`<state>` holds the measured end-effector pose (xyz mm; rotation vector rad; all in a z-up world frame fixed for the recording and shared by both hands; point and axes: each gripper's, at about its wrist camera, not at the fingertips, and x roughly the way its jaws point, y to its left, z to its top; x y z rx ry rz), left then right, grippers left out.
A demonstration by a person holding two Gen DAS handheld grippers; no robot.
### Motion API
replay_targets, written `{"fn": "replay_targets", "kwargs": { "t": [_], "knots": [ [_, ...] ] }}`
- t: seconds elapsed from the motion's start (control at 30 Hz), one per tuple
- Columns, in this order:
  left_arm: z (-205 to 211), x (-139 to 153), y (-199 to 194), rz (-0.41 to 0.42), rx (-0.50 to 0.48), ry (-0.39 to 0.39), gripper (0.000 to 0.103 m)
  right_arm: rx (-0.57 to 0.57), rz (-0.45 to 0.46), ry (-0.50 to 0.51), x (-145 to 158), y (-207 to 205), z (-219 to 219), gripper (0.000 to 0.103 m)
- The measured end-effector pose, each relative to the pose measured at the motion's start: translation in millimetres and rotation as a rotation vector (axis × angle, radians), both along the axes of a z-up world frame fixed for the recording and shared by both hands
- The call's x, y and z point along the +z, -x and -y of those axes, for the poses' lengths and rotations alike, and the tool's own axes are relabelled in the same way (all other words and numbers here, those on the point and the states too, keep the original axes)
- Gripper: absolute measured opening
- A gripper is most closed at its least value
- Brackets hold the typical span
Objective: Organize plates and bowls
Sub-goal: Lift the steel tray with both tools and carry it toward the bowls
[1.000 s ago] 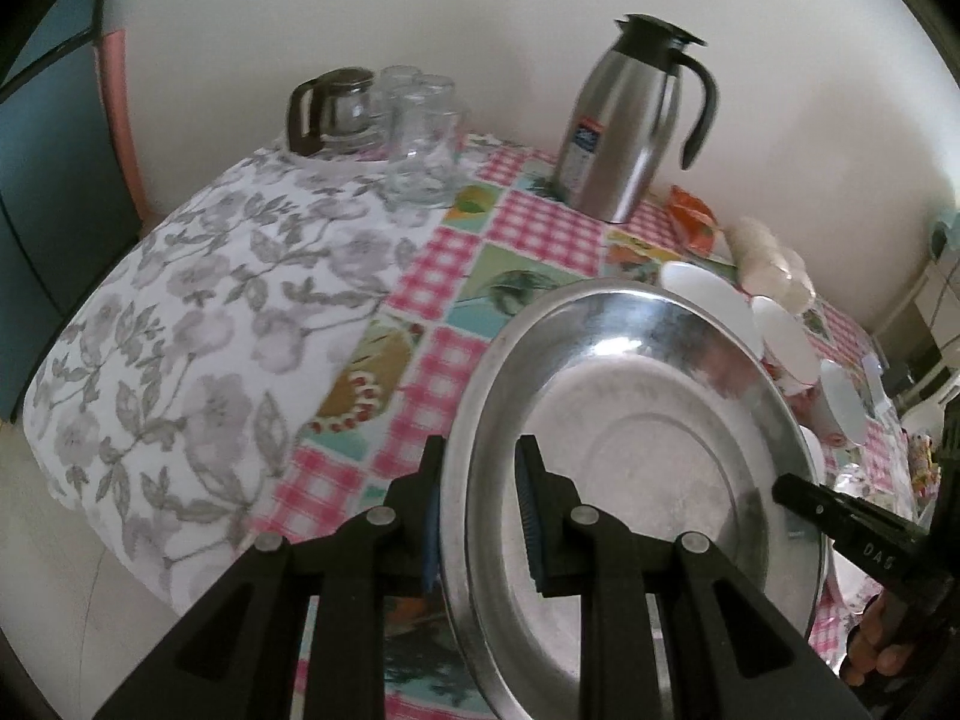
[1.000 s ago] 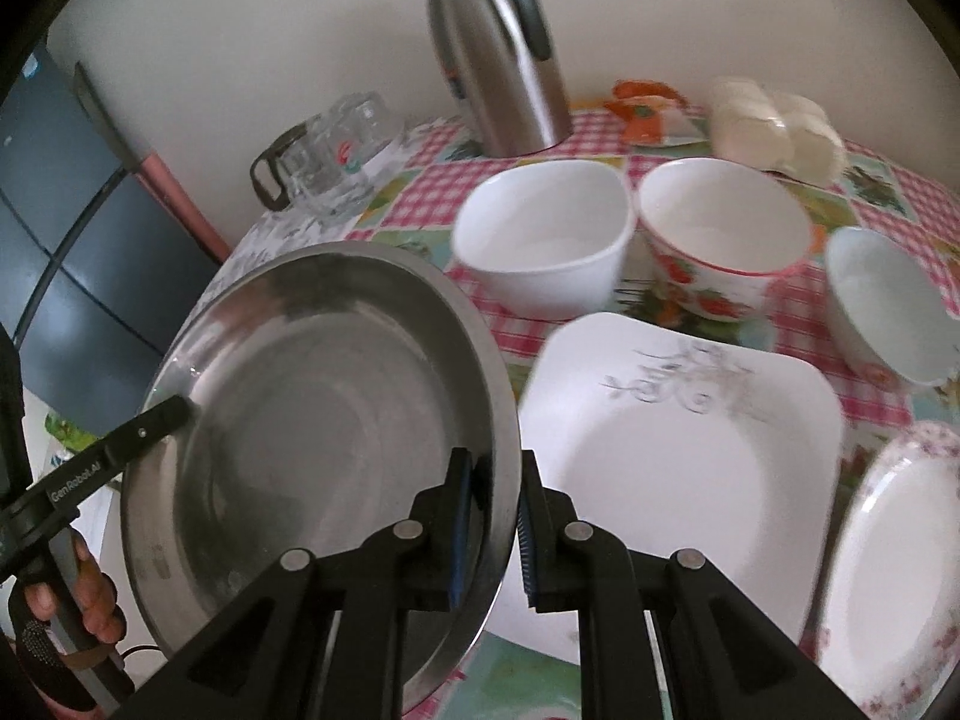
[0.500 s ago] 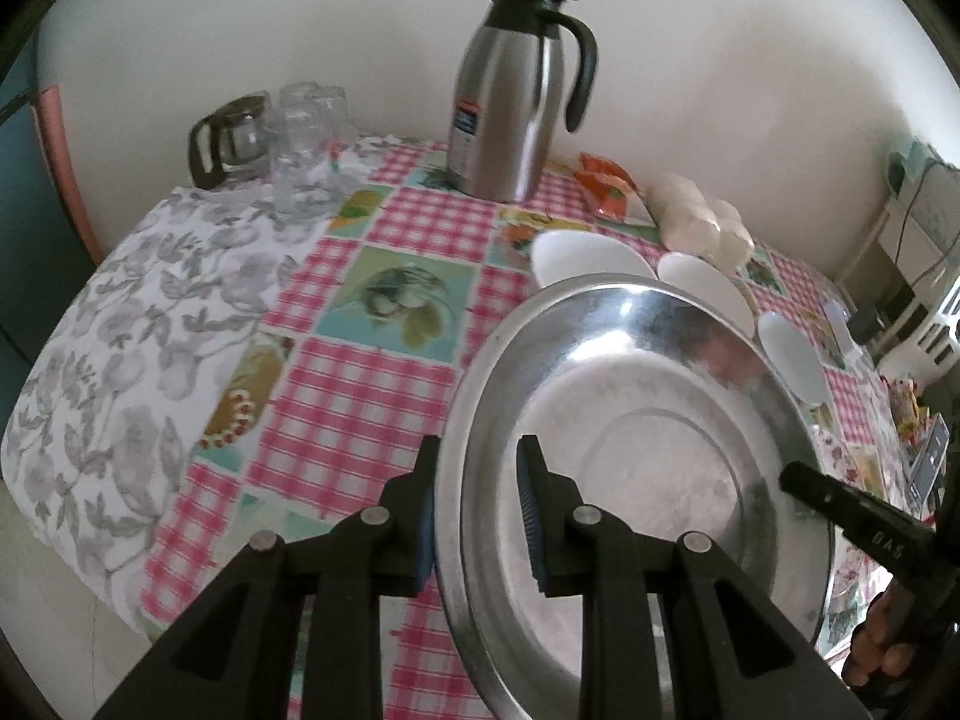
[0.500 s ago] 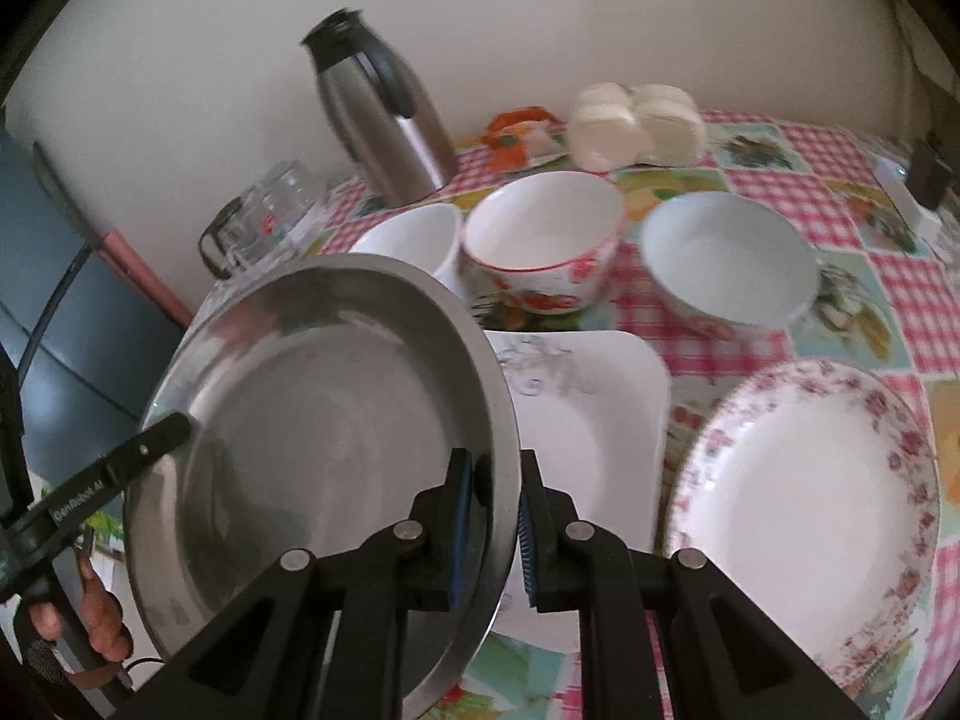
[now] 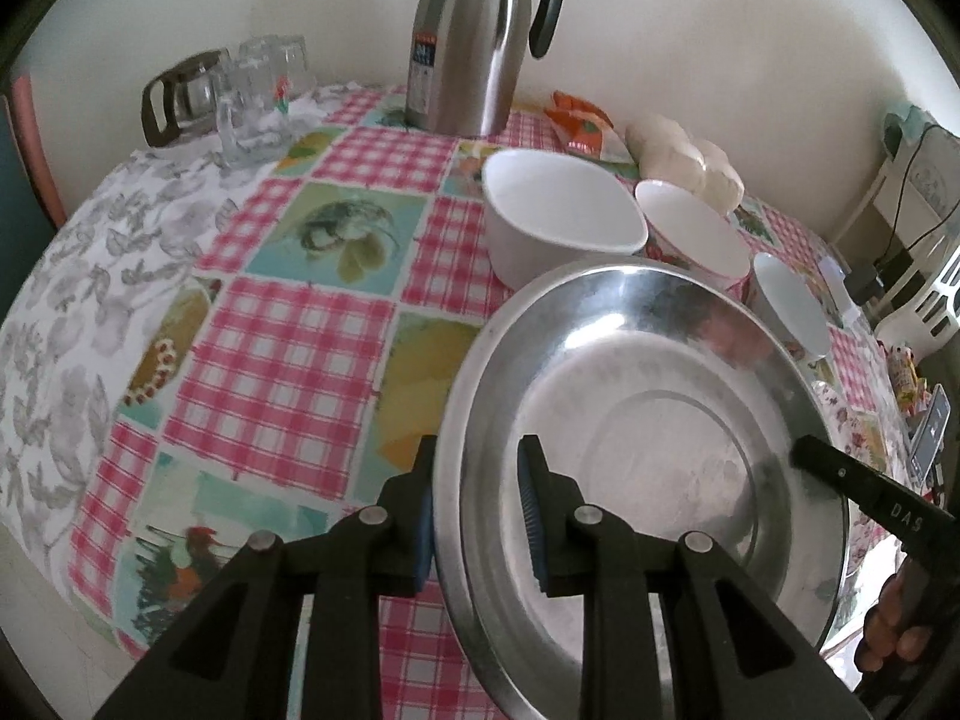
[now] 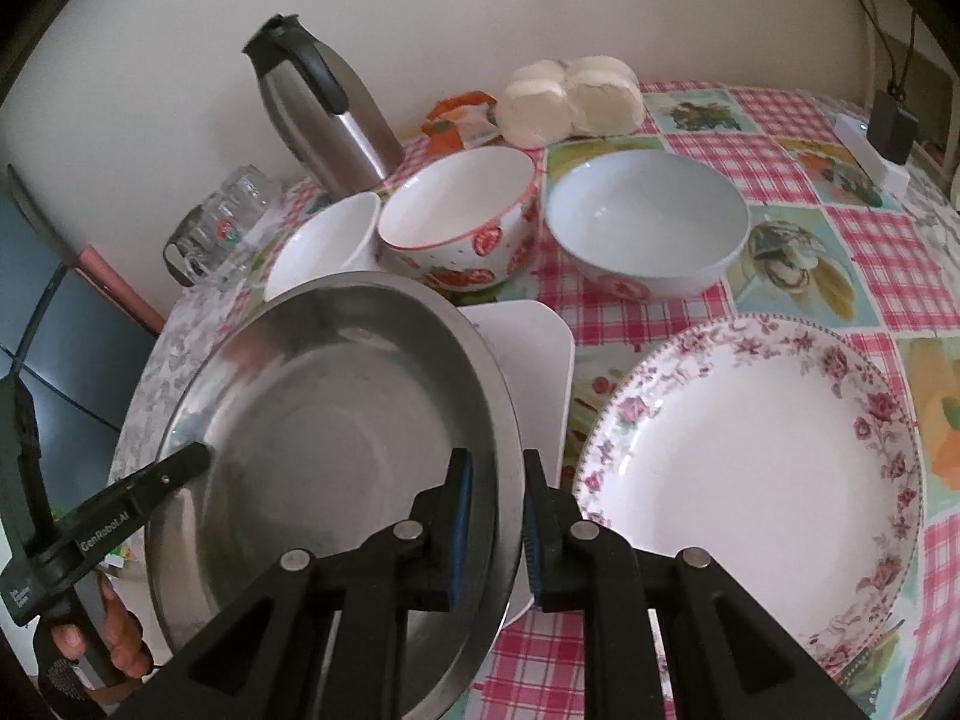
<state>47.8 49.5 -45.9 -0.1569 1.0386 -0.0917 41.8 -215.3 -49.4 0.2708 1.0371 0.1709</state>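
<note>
Low in both frames, our left tongs (image 5: 477, 531) and right tongs (image 6: 495, 525) pinch the steel plate (image 6: 336, 438); next, probably, we lower it level onto the square plate (image 6: 528, 360).

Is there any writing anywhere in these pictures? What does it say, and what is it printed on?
"GenRobot.AI": white letters on the left gripper finger, seen from the right wrist view.
"DAS": on the right gripper finger, seen from the left wrist view.
Label on the steel thermos jug: red and blue print, too blurred to read.
Small white print on the left gripper's handle: too small to read.
</note>
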Motion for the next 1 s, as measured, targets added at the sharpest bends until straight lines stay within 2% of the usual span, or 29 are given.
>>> {"fn": "replay_targets", "kwargs": {
  "t": [0.27,0.6,0.77,1.0],
  "knots": [
    [7,-14,-11,-0.025,-0.014,0.020,0.025,-0.023,-0.017,0.012,-9,-6,9,0.018],
    [21,-15,-26,-0.015,-0.050,0.015,0.025,-0.066,-0.019,0.016,-16,-14,22,0.018],
    [26,-17,-33,-0.010,-0.061,0.005,0.032,-0.083,-0.012,0.002,-17,-18,27,0.018],
    [28,-18,-37,-0.007,-0.059,-0.006,0.032,-0.087,-0.004,-0.002,-18,-22,28,0.018]
  ]
}}
